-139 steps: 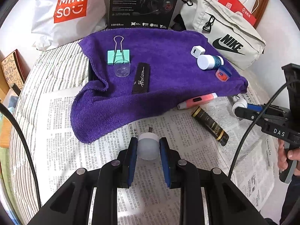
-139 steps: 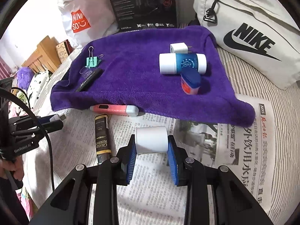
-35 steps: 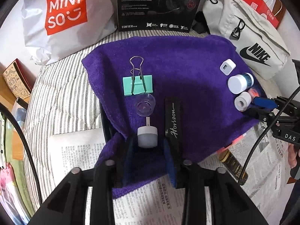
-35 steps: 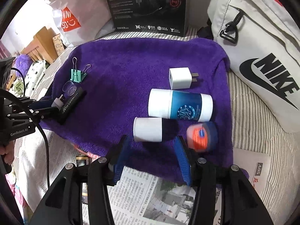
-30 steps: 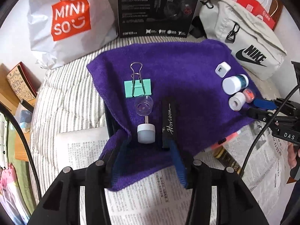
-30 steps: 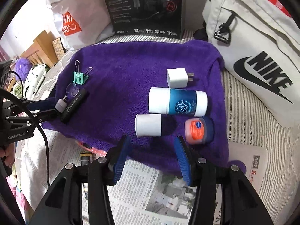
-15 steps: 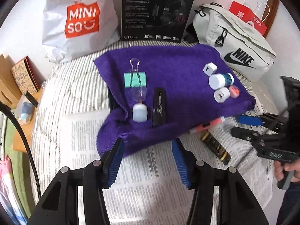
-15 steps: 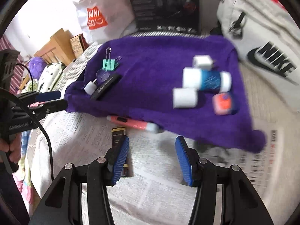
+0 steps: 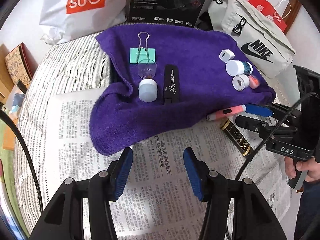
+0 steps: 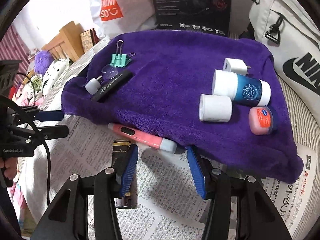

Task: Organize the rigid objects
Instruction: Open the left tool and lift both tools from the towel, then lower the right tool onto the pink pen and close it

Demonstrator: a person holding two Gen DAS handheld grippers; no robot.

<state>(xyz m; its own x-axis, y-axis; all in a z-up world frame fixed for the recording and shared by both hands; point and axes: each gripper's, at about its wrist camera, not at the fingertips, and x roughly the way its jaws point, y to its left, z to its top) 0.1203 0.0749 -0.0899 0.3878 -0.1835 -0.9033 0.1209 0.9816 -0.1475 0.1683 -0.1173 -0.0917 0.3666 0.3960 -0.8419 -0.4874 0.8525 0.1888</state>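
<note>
A purple towel (image 9: 186,46) (image 10: 172,60) carries a teal binder clip (image 9: 142,55), a clear cap (image 9: 147,70), a small white plug (image 9: 147,90) (image 10: 91,87), a black Horizon case (image 9: 171,83) (image 10: 114,85), a white charger cube (image 10: 235,66), a blue-and-white bottle (image 10: 241,89), a white cylinder (image 10: 216,108) and an orange-lidded tin (image 10: 263,121). A pink pen (image 10: 140,136) and a black-and-gold tube (image 9: 236,136) lie on newspaper at the towel's near edge. My left gripper (image 9: 158,160) is open and empty over the newspaper. My right gripper (image 10: 162,160) is open and empty just behind the pen.
A Miniso bag (image 9: 84,6), a black headset box (image 9: 168,0) and a grey Nike bag (image 9: 254,40) stand behind the towel. Newspaper (image 9: 160,180) covers the striped bed in front. A wooden bed frame (image 10: 64,42) is at the far left.
Both grippers let go of their white pieces on the towel, opened and pulled back over the newspaper. The right gripper then came in close behind the pink pen.
</note>
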